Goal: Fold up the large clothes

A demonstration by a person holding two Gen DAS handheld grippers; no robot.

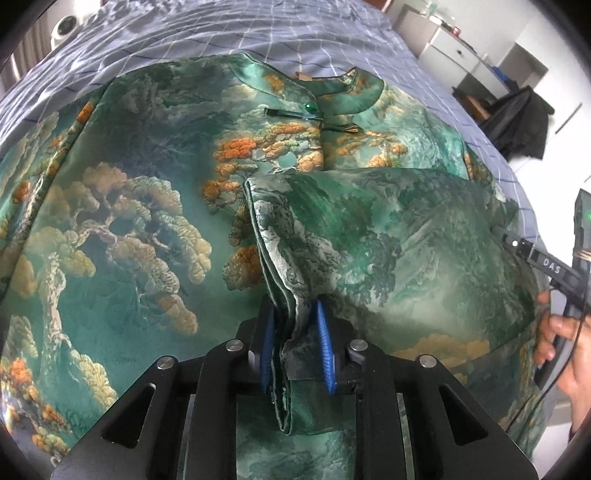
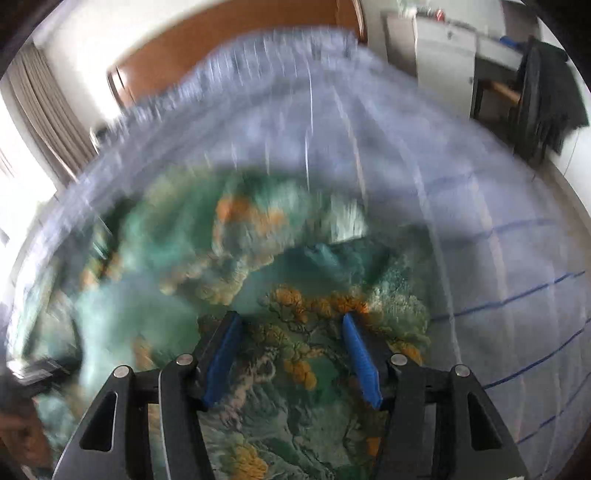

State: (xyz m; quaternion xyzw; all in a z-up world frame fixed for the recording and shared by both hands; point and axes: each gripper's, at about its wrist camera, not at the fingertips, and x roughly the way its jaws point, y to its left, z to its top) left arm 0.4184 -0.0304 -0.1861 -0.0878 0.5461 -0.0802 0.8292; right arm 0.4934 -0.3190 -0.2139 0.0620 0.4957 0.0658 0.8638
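A large green garment [image 1: 140, 206], satin-like and printed with orange and cream trees, lies spread on the bed [image 1: 221, 33], collar at the far side, one sleeve folded across its front.

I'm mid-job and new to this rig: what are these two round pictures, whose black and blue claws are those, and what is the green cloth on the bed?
There is no robot: a person holds a claw in each hand, and each round picture comes from a camera on one claw. The left claw pinches a folded edge of the green silky landscape-print garment, which lies on the bed's blue-grey checked sheet. The person's other hand shows at the right edge. The right claw, in a blurred picture, is open over the garment, holding nothing.
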